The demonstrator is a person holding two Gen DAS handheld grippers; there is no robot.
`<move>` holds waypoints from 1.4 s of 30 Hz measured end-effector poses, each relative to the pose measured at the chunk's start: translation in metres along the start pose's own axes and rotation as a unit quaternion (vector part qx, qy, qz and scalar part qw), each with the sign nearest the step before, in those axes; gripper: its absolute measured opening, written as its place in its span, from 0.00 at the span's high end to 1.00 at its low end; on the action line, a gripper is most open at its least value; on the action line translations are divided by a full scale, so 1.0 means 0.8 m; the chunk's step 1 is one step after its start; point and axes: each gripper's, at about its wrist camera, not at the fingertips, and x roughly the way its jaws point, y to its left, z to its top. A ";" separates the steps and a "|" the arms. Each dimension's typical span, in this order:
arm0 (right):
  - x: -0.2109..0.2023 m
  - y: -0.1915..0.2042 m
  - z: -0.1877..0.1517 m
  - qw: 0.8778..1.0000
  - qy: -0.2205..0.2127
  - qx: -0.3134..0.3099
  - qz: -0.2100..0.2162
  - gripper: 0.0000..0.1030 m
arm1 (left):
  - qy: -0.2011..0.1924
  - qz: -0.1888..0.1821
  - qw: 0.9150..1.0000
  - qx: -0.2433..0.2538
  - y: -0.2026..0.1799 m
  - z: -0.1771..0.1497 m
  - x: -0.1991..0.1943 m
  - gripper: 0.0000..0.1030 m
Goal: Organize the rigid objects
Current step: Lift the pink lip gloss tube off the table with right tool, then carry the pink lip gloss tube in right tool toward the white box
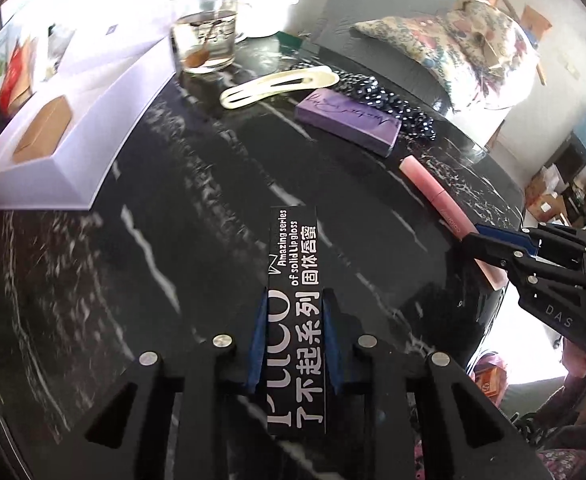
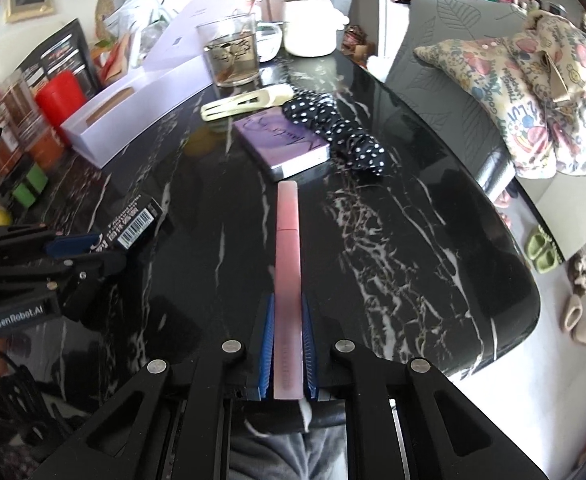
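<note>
My left gripper (image 1: 293, 300) is shut on a long black lip gloss box (image 1: 295, 264) with white lettering, held over the black marble table (image 1: 173, 260). My right gripper (image 2: 287, 304) is shut on a pink lip gloss tube (image 2: 287, 240) that points toward the purple box. In the left wrist view the right gripper (image 1: 489, 240) holds the pink tube (image 1: 425, 184) at the table's right edge. In the right wrist view the left gripper (image 2: 93, 246) holds the black box (image 2: 135, 222) at the left. A purple box (image 1: 347, 120) (image 2: 279, 140) lies further back.
A white open tray (image 1: 69, 128) (image 2: 133, 108) holding a brown box stands at the left. Behind are a glass cup (image 1: 205, 32) (image 2: 231, 50), a cream hair clip (image 1: 277, 84) (image 2: 245, 102), a polka-dot scrunchie (image 2: 333, 132), a white kettle (image 2: 309, 12) and a red can (image 2: 61, 94).
</note>
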 end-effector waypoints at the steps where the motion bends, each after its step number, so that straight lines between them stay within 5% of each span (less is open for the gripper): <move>1: 0.002 0.002 0.001 1.000 -0.001 -0.003 -0.004 0.85 | -0.001 0.003 1.000 0.001 0.000 -0.001 0.000 0.75; 5: 0.008 0.012 0.007 1.000 -0.004 -0.016 -0.012 0.61 | -0.009 0.037 0.998 0.041 -0.013 -0.002 0.002 0.75; 11: 0.015 0.024 0.012 0.999 -0.011 -0.031 -0.039 0.59 | -0.025 0.026 0.999 0.019 -0.003 0.005 0.008 0.75; 13: 0.015 0.024 0.012 0.999 -0.015 -0.030 -0.040 0.62 | -0.031 0.027 0.999 0.017 -0.001 0.004 0.008 0.75; 15: 0.015 0.022 0.012 0.998 -0.019 -0.029 -0.043 0.85 | -0.031 0.028 0.999 0.012 0.001 0.004 0.007 0.75; 16: 0.015 0.021 0.012 0.999 -0.018 -0.027 -0.042 0.86 | -0.031 0.029 0.999 0.008 0.002 0.005 0.007 0.75; 42: -0.004 0.096 0.013 0.996 -0.035 -0.068 0.038 0.87 | -0.071 0.044 0.993 -0.084 0.050 -0.039 -0.060 0.75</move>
